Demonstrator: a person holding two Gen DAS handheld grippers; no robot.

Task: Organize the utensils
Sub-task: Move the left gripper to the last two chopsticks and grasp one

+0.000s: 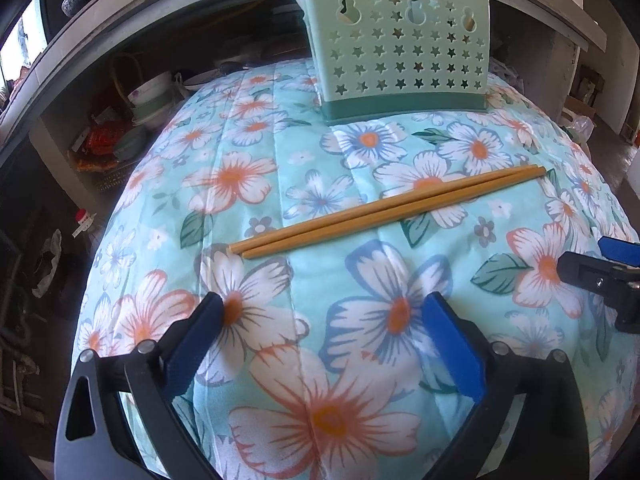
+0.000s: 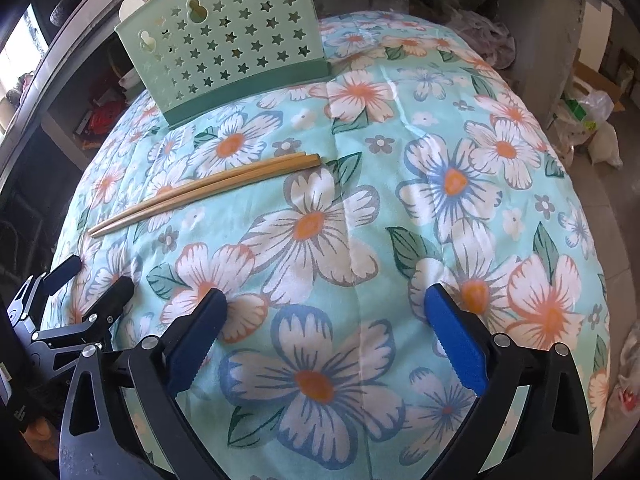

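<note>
A pair of wooden chopsticks (image 1: 384, 210) lies side by side on the floral tablecloth, between the grippers and a green star-perforated utensil holder (image 1: 400, 52) at the back. The holder stands upright and has several utensils in it. The chopsticks (image 2: 204, 192) and the holder (image 2: 232, 44) also show in the right wrist view, to the upper left. My left gripper (image 1: 324, 308) is open and empty, a short way in front of the chopsticks. My right gripper (image 2: 326, 300) is open and empty, to the right of the chopsticks. Each gripper shows at the edge of the other's view.
The table is covered by a teal floral cloth (image 1: 320, 280). Shelves with bowls (image 1: 148, 96) and clutter stand behind on the left. Plastic bags (image 2: 588, 116) lie on the floor at the right.
</note>
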